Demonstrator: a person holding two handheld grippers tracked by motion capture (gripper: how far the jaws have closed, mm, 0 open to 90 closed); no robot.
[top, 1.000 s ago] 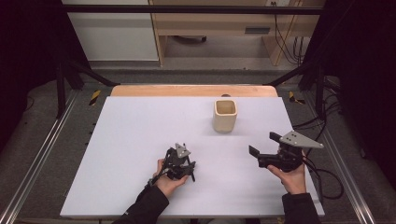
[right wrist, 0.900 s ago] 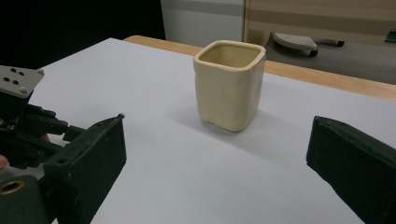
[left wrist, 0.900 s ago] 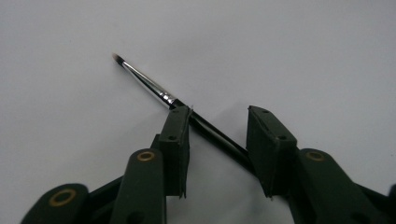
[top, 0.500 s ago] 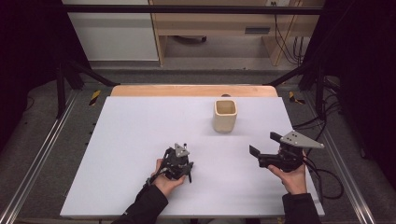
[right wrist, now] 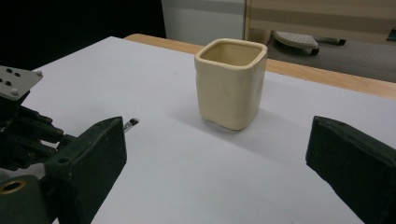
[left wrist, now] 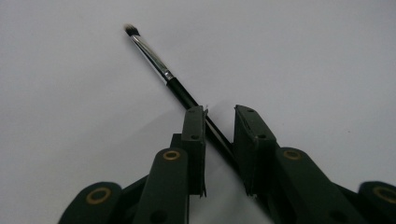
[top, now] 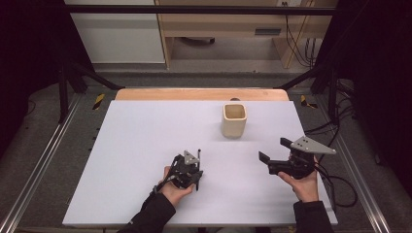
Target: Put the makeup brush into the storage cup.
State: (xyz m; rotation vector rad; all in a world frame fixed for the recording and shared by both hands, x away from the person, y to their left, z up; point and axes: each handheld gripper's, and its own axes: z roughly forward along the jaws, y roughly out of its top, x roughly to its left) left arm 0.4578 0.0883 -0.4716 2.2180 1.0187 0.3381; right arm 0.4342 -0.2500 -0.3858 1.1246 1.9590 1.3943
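The left tool had its jaws around a brush but not yet tight. The right tool was wide apart. The cup near the desk's far edge looked empty.

Looks like a lab setup: white table boxed in by a metal frame, black curtains, loose cables on the floor.

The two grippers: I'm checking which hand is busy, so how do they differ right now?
The left gripper has its jaws close together around a thin black brush on the table; the right gripper has jaws wide apart, holding nothing. The left sits low at the white table; the right is aimed at the cream cup. Both are hand-held with black jaws.
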